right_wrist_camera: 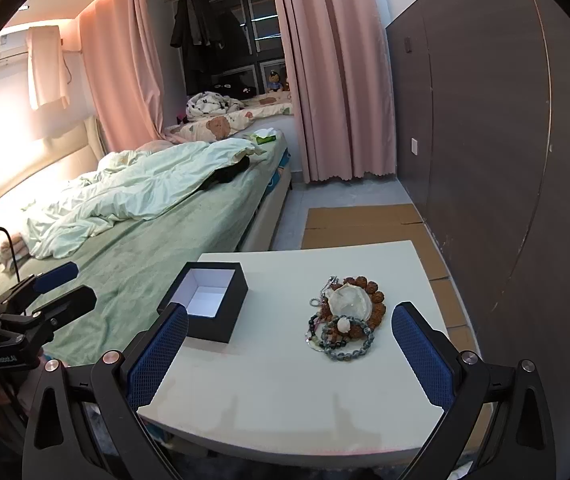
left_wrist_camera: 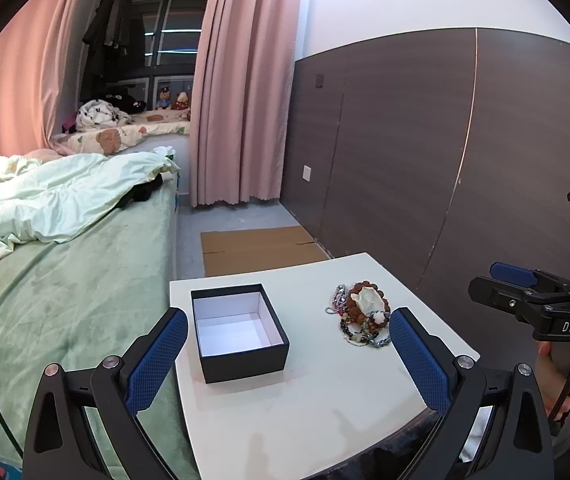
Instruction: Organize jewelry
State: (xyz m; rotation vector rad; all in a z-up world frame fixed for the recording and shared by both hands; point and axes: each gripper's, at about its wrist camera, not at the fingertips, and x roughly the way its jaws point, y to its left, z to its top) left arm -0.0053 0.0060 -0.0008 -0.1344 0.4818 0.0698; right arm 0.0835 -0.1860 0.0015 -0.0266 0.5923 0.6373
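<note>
A black open box [left_wrist_camera: 241, 332] [right_wrist_camera: 205, 304] with a white lining stands empty on the small white table [left_wrist_camera: 317, 400] [right_wrist_camera: 285, 380]. To its right lies a pile of jewelry [left_wrist_camera: 361, 314] [right_wrist_camera: 345, 320]: brown bead bracelets, a grey bead bracelet, silver chains and a pale shell-like piece. My left gripper [left_wrist_camera: 287, 356] hovers open over the table's near side, nothing between its blue pads. My right gripper [right_wrist_camera: 289, 352] is open too, short of the pile. Each gripper shows at the edge of the other's view, the right gripper [left_wrist_camera: 497, 284] and the left gripper [right_wrist_camera: 69, 286].
A bed [left_wrist_camera: 65, 280] with a green sheet and pale duvet runs along the table's left side. Flattened cardboard [left_wrist_camera: 257, 248] lies on the floor behind the table. A dark panelled wall [left_wrist_camera: 445, 140] stands to the right, pink curtains [left_wrist_camera: 241, 100] at the back.
</note>
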